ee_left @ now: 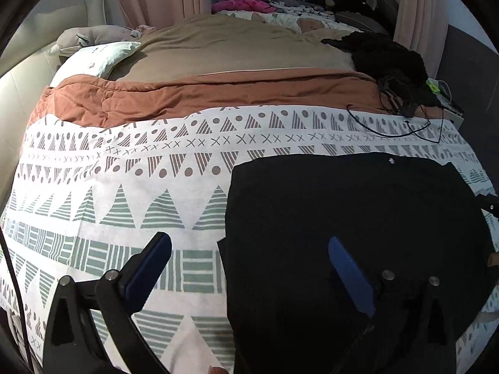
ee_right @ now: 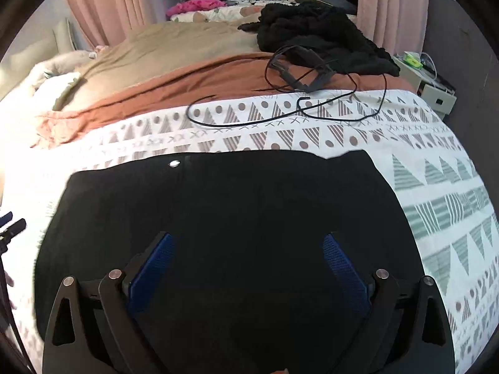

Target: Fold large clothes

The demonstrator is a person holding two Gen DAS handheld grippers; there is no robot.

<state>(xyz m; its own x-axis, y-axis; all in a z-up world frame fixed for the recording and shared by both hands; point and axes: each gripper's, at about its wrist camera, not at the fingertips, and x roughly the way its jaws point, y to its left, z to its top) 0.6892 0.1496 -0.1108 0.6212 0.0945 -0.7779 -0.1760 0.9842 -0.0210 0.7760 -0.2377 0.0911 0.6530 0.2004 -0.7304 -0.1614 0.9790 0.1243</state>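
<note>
A black garment (ee_left: 358, 218) with a small silver button near its far edge lies flat on the patterned bedspread (ee_left: 124, 187); it also shows in the right wrist view (ee_right: 234, 205). My left gripper (ee_left: 249, 246) is open and empty, straddling the garment's left edge, its right finger over the cloth. My right gripper (ee_right: 246, 243) is open and empty above the middle of the garment. The left gripper's tip shows at the left edge of the right wrist view (ee_right: 11, 226).
A black cable (ee_right: 280, 115) loops on the bedspread (ee_right: 452, 218) beyond the garment. A pile of black fleecy clothing (ee_right: 318, 34) lies on the brown and tan duvet (ee_left: 218, 50). A pillow (ee_left: 96, 57) sits far left, a bedside cabinet (ee_right: 433, 90) far right.
</note>
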